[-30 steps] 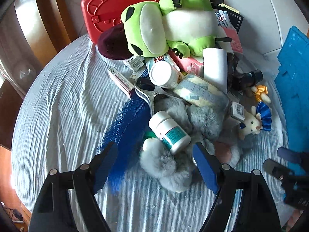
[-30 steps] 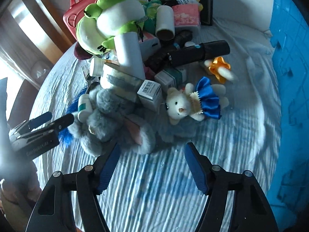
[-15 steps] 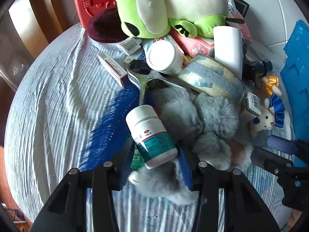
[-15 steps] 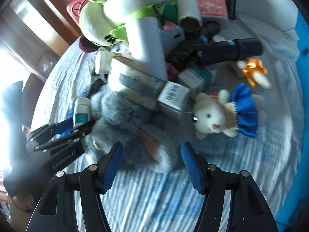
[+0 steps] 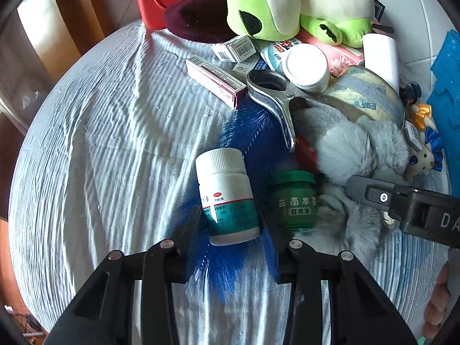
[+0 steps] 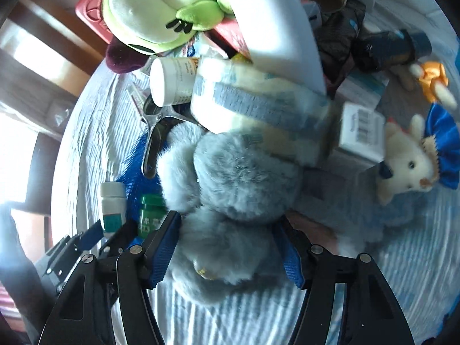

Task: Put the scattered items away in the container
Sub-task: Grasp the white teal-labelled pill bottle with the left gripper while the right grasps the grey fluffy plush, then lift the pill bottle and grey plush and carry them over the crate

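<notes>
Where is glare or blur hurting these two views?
Right wrist view: window light blows out the left edge, and the taped roll is motion-smeared. Left wrist view: evenly lit and sharp on the white pill bottle; only fisheye bending at the rim.

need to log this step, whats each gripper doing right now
Left gripper: shut on the white medicine bottle.
Right gripper: jaws open around the grey plush toy, fingers either side, not clearly clamped.

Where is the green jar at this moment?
In the left wrist view the green jar lies low at centre, just right of the white bottle held by the left gripper, against the grey plush.
</notes>
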A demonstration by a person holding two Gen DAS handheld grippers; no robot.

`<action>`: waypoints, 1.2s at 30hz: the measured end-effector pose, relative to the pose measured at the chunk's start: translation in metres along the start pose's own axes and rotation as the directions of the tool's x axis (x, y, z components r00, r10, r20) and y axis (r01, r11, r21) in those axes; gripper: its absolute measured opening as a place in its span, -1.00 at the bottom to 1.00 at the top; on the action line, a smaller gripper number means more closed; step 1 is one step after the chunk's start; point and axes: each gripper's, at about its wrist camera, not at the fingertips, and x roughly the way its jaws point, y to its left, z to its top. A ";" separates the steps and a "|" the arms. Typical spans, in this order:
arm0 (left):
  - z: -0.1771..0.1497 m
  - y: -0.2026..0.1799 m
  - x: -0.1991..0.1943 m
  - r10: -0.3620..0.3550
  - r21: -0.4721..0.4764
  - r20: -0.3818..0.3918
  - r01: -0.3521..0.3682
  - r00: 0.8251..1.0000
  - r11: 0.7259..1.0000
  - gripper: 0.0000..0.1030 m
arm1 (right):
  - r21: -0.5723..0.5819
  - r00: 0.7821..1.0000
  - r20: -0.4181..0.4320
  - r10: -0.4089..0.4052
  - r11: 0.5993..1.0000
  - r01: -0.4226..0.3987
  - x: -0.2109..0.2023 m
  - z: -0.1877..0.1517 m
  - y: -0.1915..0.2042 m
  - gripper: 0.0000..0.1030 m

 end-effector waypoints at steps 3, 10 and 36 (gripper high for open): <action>0.002 0.006 0.003 -0.041 0.019 0.004 0.041 0.999 0.999 -0.30 | 0.031 0.997 0.031 -0.075 0.997 0.074 0.017 -0.003 0.004 0.27; -0.006 0.005 -0.001 -0.100 0.096 0.022 0.098 0.995 0.991 -0.32 | 0.029 0.980 0.073 -0.187 0.982 0.185 0.032 -0.026 0.008 -0.27; -0.007 -0.036 -0.164 -0.197 0.259 0.325 0.113 0.925 0.959 -0.34 | 0.019 0.884 0.418 -0.212 0.974 0.225 -0.128 -0.096 0.014 -0.31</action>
